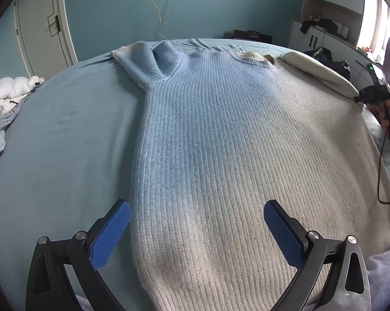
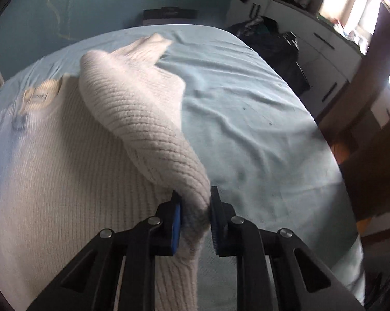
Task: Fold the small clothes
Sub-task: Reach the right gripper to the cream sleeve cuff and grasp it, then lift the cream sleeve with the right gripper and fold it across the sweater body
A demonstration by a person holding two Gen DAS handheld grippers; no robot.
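the sweater (image 1: 215, 134) is lying spread flat on the bed (image 1: 65, 134), body unfolded. the right tongs (image 2: 195, 215) are pinching the cream sleeve (image 2: 143, 119) near its cuff, lifting it off the sheet. the left tongs (image 1: 197, 233) are hanging wide open over the hem, gripping nothing. folding is only beginning; both sleeves and the body are left.

The sweater (image 1: 220, 134) is seen as thick ribbed knit, soft and fuzzy, matt throughout; its sleeve (image 2: 143, 119) shows the same coarse ribbing. The bed sheet (image 1: 65, 134) is thin woven cloth, matt and lightly creased. The left gripper (image 1: 197, 235) is formed of matt black plastic with shiny metal rivets, its pads (image 1: 109, 235) faced in blue plastic with a fine cross-hatched texture. The right gripper (image 2: 195, 217) is built alike.
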